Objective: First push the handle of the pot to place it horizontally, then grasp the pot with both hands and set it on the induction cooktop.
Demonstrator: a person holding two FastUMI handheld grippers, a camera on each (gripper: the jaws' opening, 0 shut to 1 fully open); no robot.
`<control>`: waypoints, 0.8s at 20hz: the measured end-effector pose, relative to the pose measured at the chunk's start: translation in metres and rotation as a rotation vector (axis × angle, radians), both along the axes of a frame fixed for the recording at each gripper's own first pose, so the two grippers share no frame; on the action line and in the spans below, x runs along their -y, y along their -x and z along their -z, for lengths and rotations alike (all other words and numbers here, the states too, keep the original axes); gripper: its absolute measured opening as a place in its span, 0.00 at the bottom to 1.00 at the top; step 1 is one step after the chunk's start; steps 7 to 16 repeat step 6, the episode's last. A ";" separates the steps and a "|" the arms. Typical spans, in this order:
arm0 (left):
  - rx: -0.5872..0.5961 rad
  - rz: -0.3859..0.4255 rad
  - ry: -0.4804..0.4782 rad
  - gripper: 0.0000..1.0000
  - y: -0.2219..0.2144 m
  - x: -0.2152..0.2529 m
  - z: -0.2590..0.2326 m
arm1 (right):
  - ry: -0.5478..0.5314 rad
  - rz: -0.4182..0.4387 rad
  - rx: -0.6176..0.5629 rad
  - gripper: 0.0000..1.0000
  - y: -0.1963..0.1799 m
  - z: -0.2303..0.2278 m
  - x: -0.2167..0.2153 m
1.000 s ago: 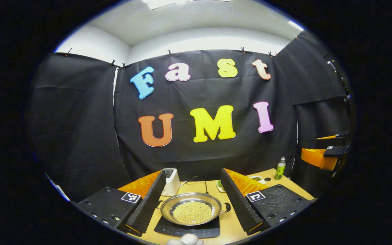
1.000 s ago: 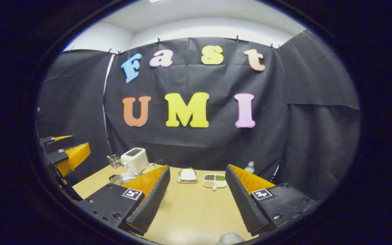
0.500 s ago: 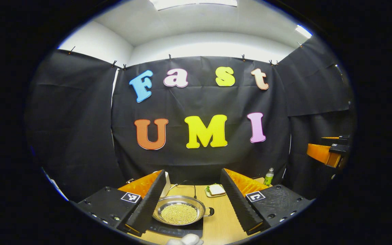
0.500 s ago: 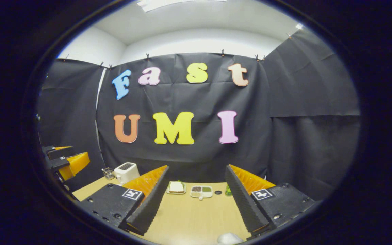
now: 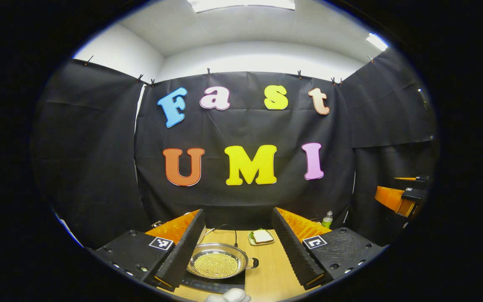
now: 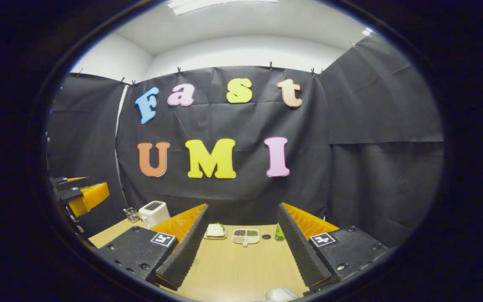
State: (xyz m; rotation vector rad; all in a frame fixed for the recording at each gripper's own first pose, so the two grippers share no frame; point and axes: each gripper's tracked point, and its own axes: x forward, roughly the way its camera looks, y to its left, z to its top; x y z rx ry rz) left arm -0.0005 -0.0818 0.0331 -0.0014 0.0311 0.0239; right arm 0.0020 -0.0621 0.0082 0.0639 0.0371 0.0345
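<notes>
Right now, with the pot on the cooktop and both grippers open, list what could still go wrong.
1. The pot is heaped with small yellow grains; any knock from the left gripper nearby could scatter them.
2. The pot sits toward one side of the induction cooktop, so it may heat unevenly.
3. A cable trails behind the pot and could snag.

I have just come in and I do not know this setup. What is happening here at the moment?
A person holds a two-finger gripper in each hand over a wooden table. The pot, holding small yellow grains, already sits on the induction cooktop, one side handle pointing right. The left gripper and the right gripper are both open and hold nothing. Farther back stand a toaster, a sandwich plate and a divided dish.
</notes>
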 end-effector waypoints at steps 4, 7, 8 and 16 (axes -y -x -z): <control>0.000 0.005 -0.002 0.96 -0.001 0.000 -0.002 | -0.004 0.010 0.030 1.00 0.003 -0.010 0.000; 0.005 -0.004 -0.001 0.96 -0.002 -0.005 -0.004 | 0.005 0.010 0.043 1.00 0.002 -0.015 -0.001; 0.005 -0.004 -0.001 0.96 -0.002 -0.005 -0.004 | 0.005 0.010 0.043 1.00 0.002 -0.015 -0.001; 0.005 -0.004 -0.001 0.96 -0.002 -0.005 -0.004 | 0.005 0.010 0.043 1.00 0.002 -0.015 -0.001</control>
